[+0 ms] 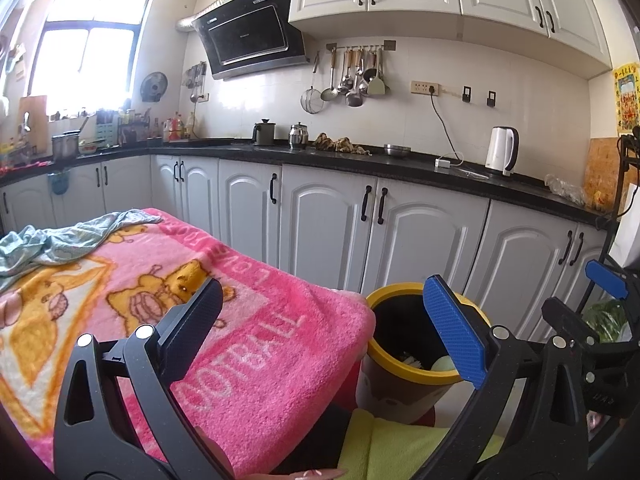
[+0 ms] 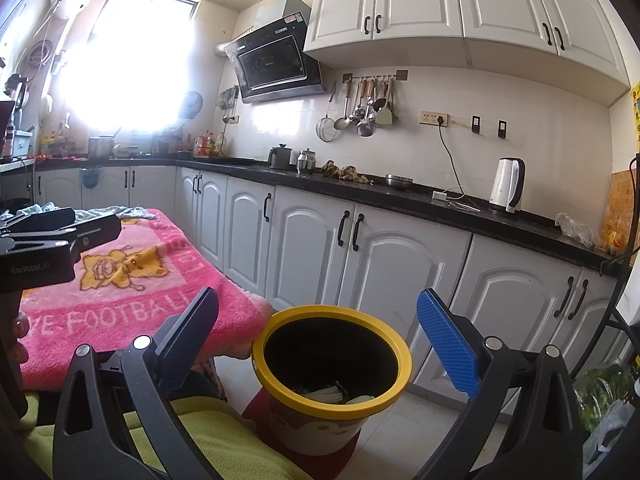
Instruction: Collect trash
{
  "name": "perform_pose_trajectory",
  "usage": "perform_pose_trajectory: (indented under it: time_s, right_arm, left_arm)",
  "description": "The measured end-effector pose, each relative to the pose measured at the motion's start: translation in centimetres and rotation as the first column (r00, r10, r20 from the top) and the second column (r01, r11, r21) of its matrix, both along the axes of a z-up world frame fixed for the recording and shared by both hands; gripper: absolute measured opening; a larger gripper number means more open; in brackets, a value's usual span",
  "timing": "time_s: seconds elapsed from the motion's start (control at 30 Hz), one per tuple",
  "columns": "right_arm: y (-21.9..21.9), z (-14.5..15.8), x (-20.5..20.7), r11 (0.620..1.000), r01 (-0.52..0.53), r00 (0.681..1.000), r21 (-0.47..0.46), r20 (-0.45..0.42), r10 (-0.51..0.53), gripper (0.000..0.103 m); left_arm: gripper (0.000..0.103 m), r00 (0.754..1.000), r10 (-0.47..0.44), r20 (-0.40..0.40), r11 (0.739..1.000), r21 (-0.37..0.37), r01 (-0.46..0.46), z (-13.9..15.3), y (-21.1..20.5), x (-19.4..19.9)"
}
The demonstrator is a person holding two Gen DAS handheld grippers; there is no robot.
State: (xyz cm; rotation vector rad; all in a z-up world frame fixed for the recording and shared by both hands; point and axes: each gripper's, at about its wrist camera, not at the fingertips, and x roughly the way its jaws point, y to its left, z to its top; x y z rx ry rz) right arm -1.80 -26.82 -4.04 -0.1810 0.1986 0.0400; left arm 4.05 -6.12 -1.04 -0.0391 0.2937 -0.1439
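You are holding the right claw (image 2: 316, 344) spread apart and empty over the yellow-rimmed trash bin (image 2: 332, 396), ready for drops. Your left claw (image 1: 324, 332) is also gaping empty, the bin at its 3 o'clock beside the blanket-covered bench (image 1: 260, 344).

Bin (image 2: 332, 364) sits right ahead of & below right gripper (image 2: 316, 344), betw. its spread fingers, w/ scraps (image 2: 326, 394) in its bottom. Left of bin, touching its rim: blanket-covered table (image 2: 132, 280). Left gripper (image 1: 324, 336) hangs over table's near right corner; bin to its fwd-right, cloth (image 1: 60, 244) on table's far left end. Behind both, cabinets (image 2: 308, 248) w/ counter on top; kettle (image 2: 508, 186) on counter far right.
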Motion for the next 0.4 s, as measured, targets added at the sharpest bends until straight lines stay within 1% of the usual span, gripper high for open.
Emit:
perform_pose_trajectory:
  time_s: [0.07,0.17,0.2,0.27,0.3,0.33,0.37,0.4]
  right_arm:
    - [0.1,0.0,0.1,1.000,-0.008,1.000,0.001,-0.006,0.008,0.097]
    - [0.9,0.4,1.0,0.999,-0.046,0.998,-0.009,-0.034,0.046,0.097]
    - [1.5,0.7,1.7,0.997,-0.071,0.996,0.000,-0.047,0.071,0.097]
    - [3.4,1.7,3.6,0.991,-0.131,0.988,0.020,-0.085,0.132,0.097]
    - [5.3,2.3,5.0,0.985,-0.169,0.978,0.038,-0.118,0.173,0.097]
    - [7.8,2.9,6.5,0.973,-0.221,0.962,0.073,-0.147,0.229,0.097]
    - [10.3,3.2,7.7,0.958,-0.273,0.942,0.090,-0.179,0.285,0.097]
    - [13.3,3.4,8.9,0.940,-0.327,0.916,0.094,-0.214,0.340,0.097]
  left_arm:
    - [0.092,1.000,0.021,-0.007,1.000,-0.001,-0.021,-0.1,0.2,0.1]
    - [0.092,0.997,0.068,-0.036,0.996,-0.047,-0.070,0.1,2.0,0.6]
    - [0.092,0.993,0.103,-0.061,0.992,-0.073,-0.107,0.2,3.5,1.0]
    - [0.092,0.974,0.187,-0.125,0.972,-0.119,-0.202,0.2,7.4,1.6]
    - [0.092,0.952,0.263,-0.154,0.949,-0.136,-0.284,0.2,10.5,1.6]
    - [0.092,0.923,0.342,-0.175,0.919,-0.143,-0.367,0.1,13.6,1.3]
    - [0.092,0.897,0.401,-0.187,0.890,-0.153,-0.429,0.1,16.2,0.8]
    - [0.092,0.845,0.493,-0.209,0.835,-0.159,-0.526,-0.2,20.2,-0.3]
